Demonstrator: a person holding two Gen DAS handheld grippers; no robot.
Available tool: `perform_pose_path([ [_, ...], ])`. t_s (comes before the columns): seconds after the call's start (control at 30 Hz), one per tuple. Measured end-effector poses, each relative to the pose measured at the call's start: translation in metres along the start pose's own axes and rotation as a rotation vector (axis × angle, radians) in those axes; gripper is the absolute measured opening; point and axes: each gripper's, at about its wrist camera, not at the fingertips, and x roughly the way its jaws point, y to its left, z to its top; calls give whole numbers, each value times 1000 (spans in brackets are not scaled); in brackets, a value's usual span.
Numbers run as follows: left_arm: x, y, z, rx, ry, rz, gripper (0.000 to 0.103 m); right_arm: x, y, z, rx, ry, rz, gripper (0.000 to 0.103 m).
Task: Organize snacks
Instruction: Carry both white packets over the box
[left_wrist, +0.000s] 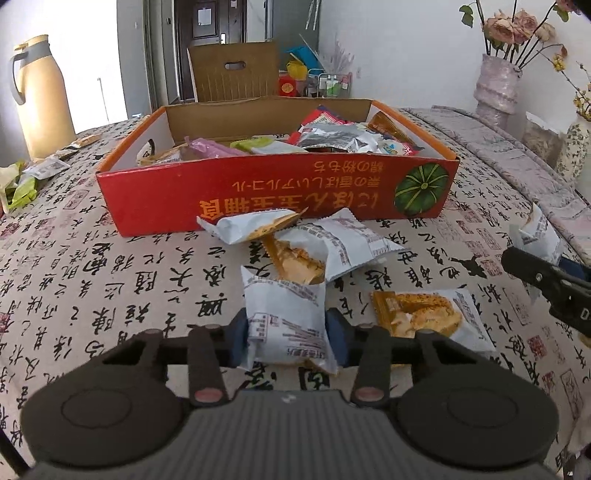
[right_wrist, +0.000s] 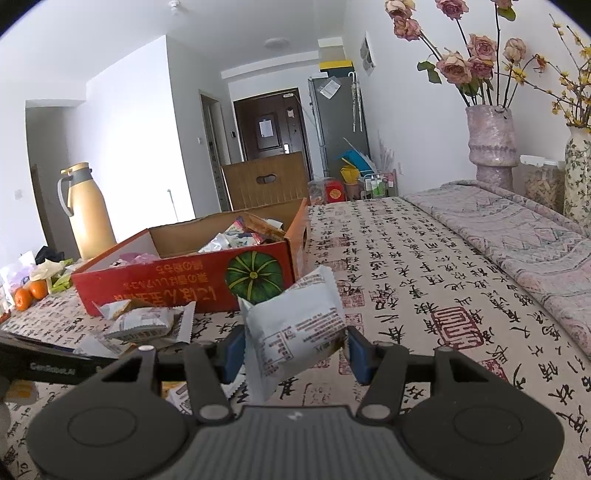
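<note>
Left gripper (left_wrist: 288, 334) clamps snack packet (left_wrist: 284, 314)

Matt woven cloth (left_wrist: 110, 280) printed with black calligraphy covers the worktop. The box (left_wrist: 280, 192) is corrugated cardboard, glossy red print outside, raw brown inside. The snack packets (left_wrist: 286, 321) are thin crinkly plastic film with a soft sheen; some in the box look foil-silver. Gripper bodies (right_wrist: 295, 435) are matt black plastic, ribbed in the middle, with blue pads (right_wrist: 233, 350). The flask (left_wrist: 42, 99) has a smooth satin finish.

Loose packets (left_wrist: 295, 240) before snack-filled box (left_wrist: 277, 192)
</note>
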Motion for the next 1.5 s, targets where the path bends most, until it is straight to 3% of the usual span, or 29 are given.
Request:
perform_pose_path([
  [0.33,-23,12,-5,1,-52,-5,44,-3,4,0,-14,-17,-23,55],
  [0.73,-57,25,8,-4,-167,-23,44,-11,37,17,-49,-45,24,55],
  [1.13,-63,48,49,-36,-269,-15,44,11,72,60,-101,-100,39,55],
  [1.5,-34,69,98,-56,-312,24,44,54,105,93,-175,-104,63,55],
])
